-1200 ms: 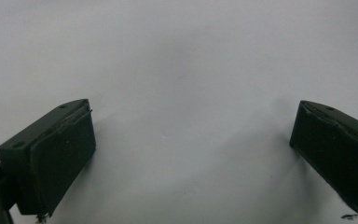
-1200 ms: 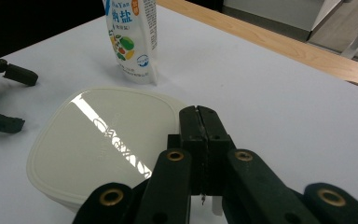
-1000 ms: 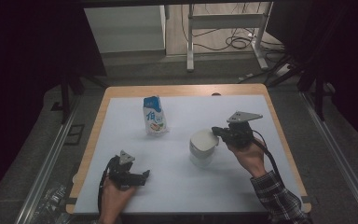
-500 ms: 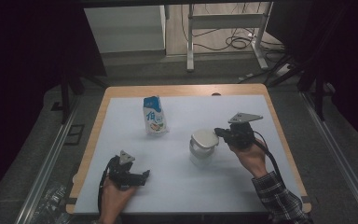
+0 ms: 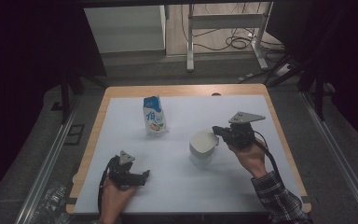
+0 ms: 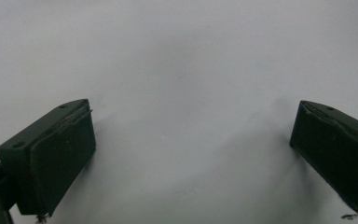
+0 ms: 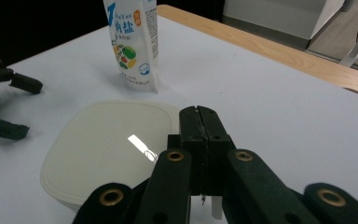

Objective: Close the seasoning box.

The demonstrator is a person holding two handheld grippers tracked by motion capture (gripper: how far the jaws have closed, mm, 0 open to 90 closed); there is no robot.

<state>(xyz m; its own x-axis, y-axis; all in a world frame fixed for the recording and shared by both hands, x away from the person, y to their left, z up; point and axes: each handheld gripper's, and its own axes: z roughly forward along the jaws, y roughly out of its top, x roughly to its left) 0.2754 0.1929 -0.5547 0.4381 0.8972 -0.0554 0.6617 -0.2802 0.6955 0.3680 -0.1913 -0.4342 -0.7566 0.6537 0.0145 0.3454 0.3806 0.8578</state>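
Observation:
A white tub with a squarish white lid stands right of the table's middle. My right gripper reaches it from the right, and its jaws are pressed together on the lid's near edge. In the high view the lid looks tipped up on the gripper's side. A blue and white salt pouch stands upright behind the tub. My left gripper rests low over the white table near the front left, jaws wide apart with nothing between them.
The white sheet covers the wooden table, whose rim shows at the back and sides. My left gripper lies beyond the tub in the right gripper view. A table frame and cables stand on the floor behind.
The lid's right edge has come up a little with my right gripper, so the lid now looks tilted. The left hand has stayed in place.

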